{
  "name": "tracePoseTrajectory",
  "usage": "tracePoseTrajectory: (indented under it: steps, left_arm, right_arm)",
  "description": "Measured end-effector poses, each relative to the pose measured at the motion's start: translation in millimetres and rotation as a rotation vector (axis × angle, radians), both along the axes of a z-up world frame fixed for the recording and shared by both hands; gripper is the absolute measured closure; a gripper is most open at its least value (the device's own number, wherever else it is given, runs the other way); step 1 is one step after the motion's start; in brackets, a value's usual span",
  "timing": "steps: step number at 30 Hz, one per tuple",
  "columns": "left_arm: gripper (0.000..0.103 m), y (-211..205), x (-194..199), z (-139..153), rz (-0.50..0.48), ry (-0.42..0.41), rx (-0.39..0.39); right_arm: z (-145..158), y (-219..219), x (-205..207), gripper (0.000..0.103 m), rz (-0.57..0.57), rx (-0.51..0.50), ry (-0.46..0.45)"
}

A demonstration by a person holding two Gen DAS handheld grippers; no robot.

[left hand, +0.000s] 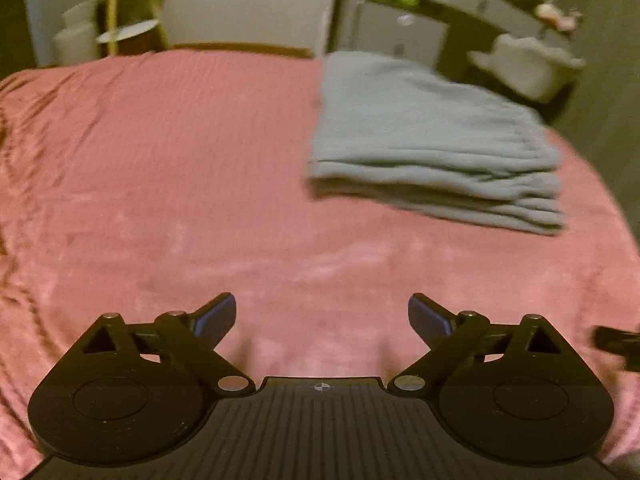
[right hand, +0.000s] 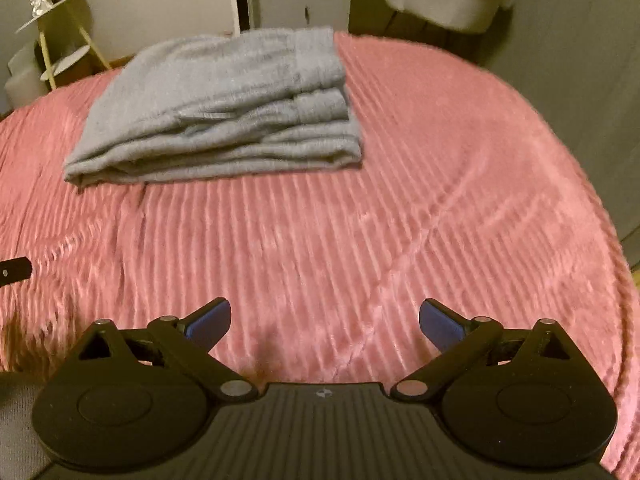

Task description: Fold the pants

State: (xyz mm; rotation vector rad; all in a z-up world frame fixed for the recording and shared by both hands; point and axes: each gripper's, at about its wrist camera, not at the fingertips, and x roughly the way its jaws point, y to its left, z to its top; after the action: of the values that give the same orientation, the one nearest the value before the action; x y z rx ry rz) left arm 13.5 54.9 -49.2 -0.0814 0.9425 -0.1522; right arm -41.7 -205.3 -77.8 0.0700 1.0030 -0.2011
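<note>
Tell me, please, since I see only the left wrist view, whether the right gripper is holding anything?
Observer: No, the right gripper is open and empty, over the bedspread.
Operator: Thank you. Is it touching the pants?
Observer: No, the pants lie folded well ahead of it, apart from it.
Operator: Is the bedspread smooth on that side?
Observer: Not quite; a long crease runs diagonally to the right of the pants.
</note>
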Motion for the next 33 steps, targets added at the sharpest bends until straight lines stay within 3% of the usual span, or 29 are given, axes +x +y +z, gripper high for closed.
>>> tracePoseTrajectory:
  steps: [4, 8, 14, 21, 26, 33]
  left_arm:
    - [0.006, -35, -27, 0, -0.046, -0.004, 0.007]
    - [0.006, -50, -29, -4, -0.067, 0.031, 0.091]
    - [0.003, -47, -28, 11, -0.043, -0.036, 0.158]
    - [0.003, -47, -12, 26, -0.027, -0.022, 0.162]
    - [0.003, -55, 6, 26, -0.068, 0.083, 0.159]
    - [0.003, -60, 20, 22, -0.036, 0.151, 0.131]
  right_arm:
    - [2, 12, -3, 0.003, 0.013, -0.089, 0.031]
    - [3, 15, -7, 0.003, 0.029, -0.122, 0.055]
    - [10, 15, 1, 0.003, 0.016, -0.062, 0.070]
    - [27, 22, 22, 0.003, 0.021, -0.055, 0.065]
    - [39, 22, 35, 0.003, 0.023, -0.051, 0.065]
    - [48, 24, 47, 0.003, 0.034, -0.051, 0.072]
